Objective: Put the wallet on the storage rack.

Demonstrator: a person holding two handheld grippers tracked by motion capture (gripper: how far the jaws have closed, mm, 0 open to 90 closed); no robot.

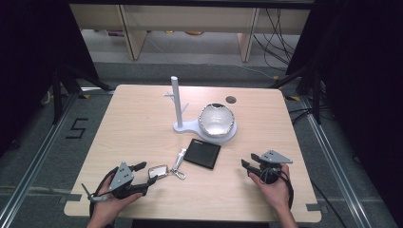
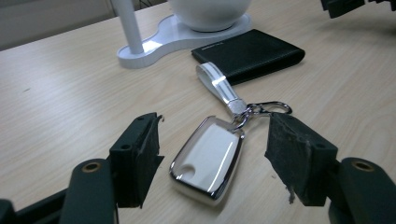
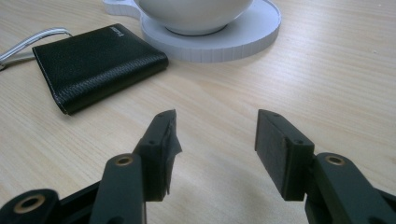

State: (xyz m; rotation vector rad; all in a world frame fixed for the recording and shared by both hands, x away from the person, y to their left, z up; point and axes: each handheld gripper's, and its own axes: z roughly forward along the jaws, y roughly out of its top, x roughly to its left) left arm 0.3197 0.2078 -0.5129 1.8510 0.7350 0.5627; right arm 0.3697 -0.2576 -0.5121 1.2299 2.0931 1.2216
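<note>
Near the front edge of the table (image 1: 142,118), toward its left corner, the left gripper (image 2: 212,149) sits with its jaws spread wide on either side of a shiny silver key fob (image 2: 208,156). Neither pad touches it, the fob just lies flat on the wood between them. My guess is the person lined it up that way so a squeeze would catch the fob across its narrow sides, which looks like the easiest way to grab something that slick and flat.

The fob hangs off a clip ring (image 2: 266,109) with a white strap (image 2: 219,84) that runs back toward a black wallet (image 2: 250,56), its end touching or just over the wallet's edge; hard to tell which. If the fob gets lifted, the strap will trail and could nudge the wallet.

Over by the front right corner, the right gripper (image 3: 215,149) is wide open too, with bare wood between its jaws, pointed loosely at the wallet. Looks like it's just parked, waiting its turn.

Toward the middle of the table, behind the wallet, there's a white stand (image 1: 183,126) with a post and little pegs, and a bowl (image 1: 216,121) sits on its round base. Peg for the keys, bowl for loose stuff, I'd bet, but nobody told me the actual job.
</note>
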